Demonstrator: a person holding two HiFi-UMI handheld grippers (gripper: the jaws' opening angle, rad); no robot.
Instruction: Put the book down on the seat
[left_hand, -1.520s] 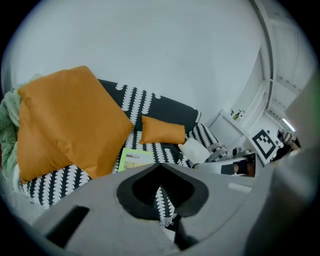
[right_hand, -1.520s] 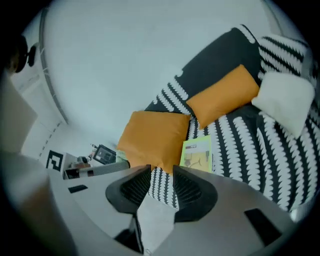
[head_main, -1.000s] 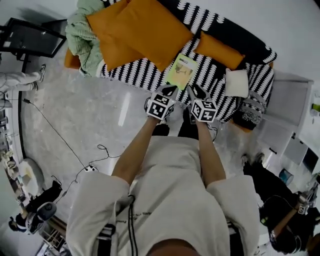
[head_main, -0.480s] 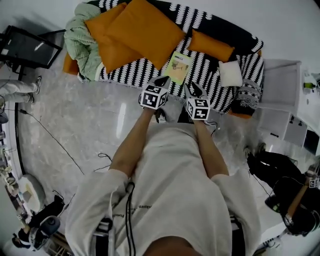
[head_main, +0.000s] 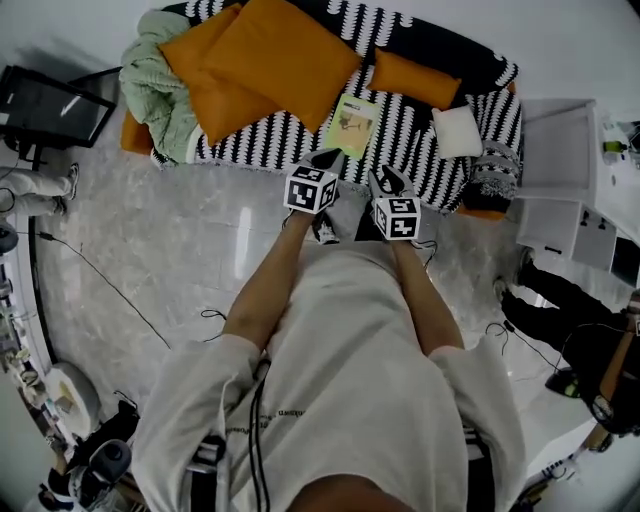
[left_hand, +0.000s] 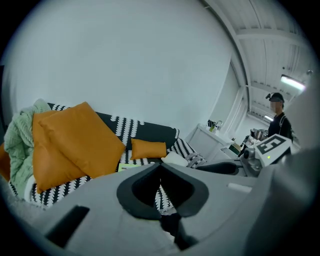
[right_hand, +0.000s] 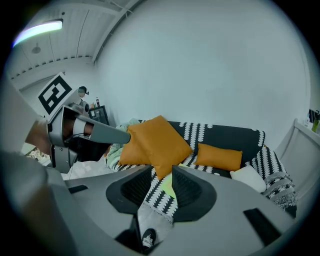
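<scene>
Your right gripper (right_hand: 161, 170) has its jaws spread, and they're easing inward right now. Nothing sits between the pads; through the gap you only see striped upholstery and a sliver of the book (right_hand: 168, 186). Your left gripper (left_hand: 160, 165) has its tips pressed together and is empty too.

In the head view both grippers hang side by side in front of you, over the pale floor (head_main: 180, 230) and just short of the sofa's front edge. Neither one is touching the book.

The book lies flat on the black-and-white seat (head_main: 260, 140), yellow-green cover up, a little ahead of the two sets of jaws. Just beside it on the left are the big orange cushions (head_main: 270, 60), piled at an angle, with a green blanket (head_main: 150, 85) bunched at that end of the sofa. On the right, a small orange cushion (head_main: 415, 78) sits near the backrest. A white cushion (head_main: 457, 132) lies further along, near the sofa's right end. In the left gripper view a person (left_hand: 278, 120) stands off to the right, well apart from the sofa.
</scene>
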